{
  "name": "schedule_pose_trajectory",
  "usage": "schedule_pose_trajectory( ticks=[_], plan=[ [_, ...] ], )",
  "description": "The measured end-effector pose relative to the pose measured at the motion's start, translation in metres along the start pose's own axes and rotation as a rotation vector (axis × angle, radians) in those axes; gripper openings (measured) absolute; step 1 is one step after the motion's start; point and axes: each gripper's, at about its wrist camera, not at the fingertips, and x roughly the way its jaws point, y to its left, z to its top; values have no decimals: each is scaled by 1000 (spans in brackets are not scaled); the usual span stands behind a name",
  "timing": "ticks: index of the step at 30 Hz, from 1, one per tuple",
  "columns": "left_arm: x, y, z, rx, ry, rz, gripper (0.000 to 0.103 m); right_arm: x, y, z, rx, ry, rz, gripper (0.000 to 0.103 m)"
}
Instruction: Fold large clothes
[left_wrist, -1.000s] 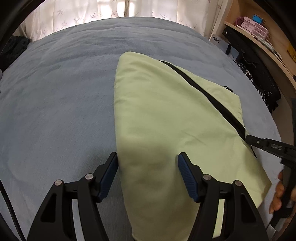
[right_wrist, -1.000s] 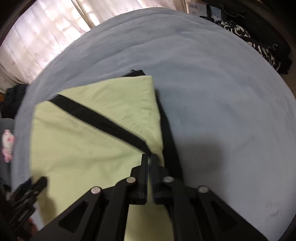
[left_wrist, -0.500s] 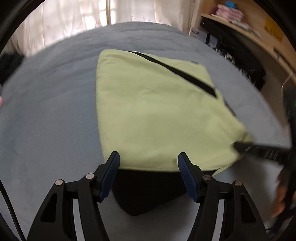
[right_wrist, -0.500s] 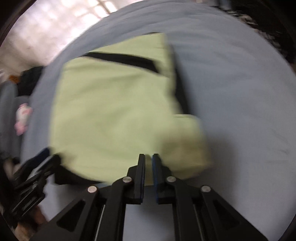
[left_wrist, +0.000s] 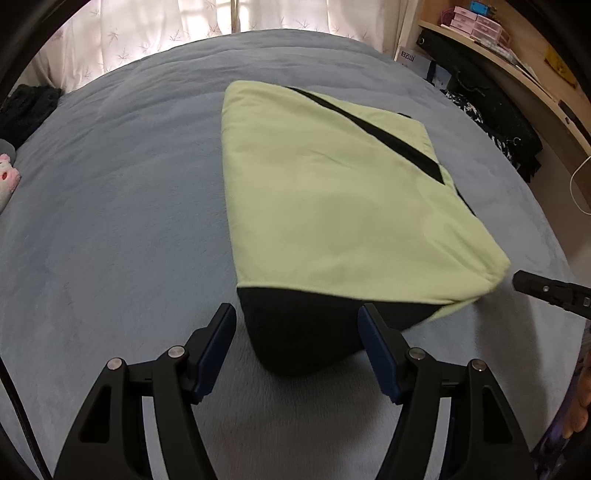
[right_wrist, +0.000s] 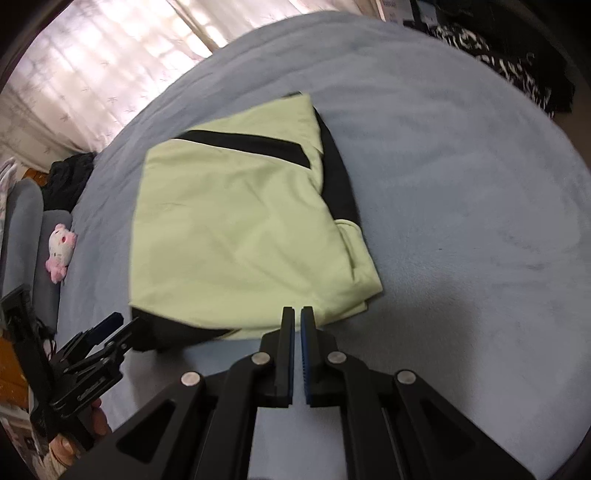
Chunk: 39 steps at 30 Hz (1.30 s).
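The left gripper (left_wrist: 297, 345) gapes empty; the right gripper (right_wrist: 297, 349) sits pressed together on nothing, both now withdrawn from the folded pale-green, black-trimmed garment (left_wrist: 332, 199) lying released on the grey-blue bedspread (left_wrist: 110, 221), so this fold looks finished.

The folded pale green garment with a black diagonal stripe (left_wrist: 332, 192) hides most of its own black underlayer, which shows only as a dark bulge at its near edge and a strip along its right side; the blue-grey plush blanket (left_wrist: 110, 221) beneath the garment is covered there. To the garment's right in the left wrist view, the right gripper (left_wrist: 546, 291) is cut off by the frame edge so its fingertips alone show; the print on the white box (left_wrist: 410, 59) beyond the garment's far right corner is too small to read.
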Motion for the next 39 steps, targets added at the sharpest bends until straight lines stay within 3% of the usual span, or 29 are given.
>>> schedule_pose_trajectory(
  ticks=[11,13,14,15,16,18,20,26,28,33,35,39],
  plan=[
    [-86,-3,-9,7,-68,-44,67,-114,46,-26,-138,-124,61,3],
    [-101,-3,-10,9,-85,-57,73,-135,52,-27,-161,-162,58,5],
    [-106,-4,-9,11,-93,-55,74,-140,55,-27,-167,-173,52,10],
    [-110,-4,-9,16,-102,-53,75,-145,56,-27,-173,-185,49,24],
    [-115,-5,-9,24,-113,-47,76,-149,58,-27,-181,-197,43,32],
    [-118,-5,-7,34,-124,-36,76,-151,59,-26,-194,-222,30,60],
    [-118,-5,-5,38,-128,-26,76,-145,58,-23,-186,-227,15,63],
    [-89,-5,4,50,-62,36,76,-96,40,-11,-108,-127,26,63],
    [-74,1,9,37,-23,35,76,-78,33,-7,-90,-98,14,63],
    [-47,11,22,43,-31,24,76,-43,7,12,1,-63,25,63],
    [-30,16,29,31,-15,4,76,-29,-4,23,37,-53,29,63],
    [9,34,43,-48,55,-105,76,15,-26,49,113,4,65,63]
  ],
)
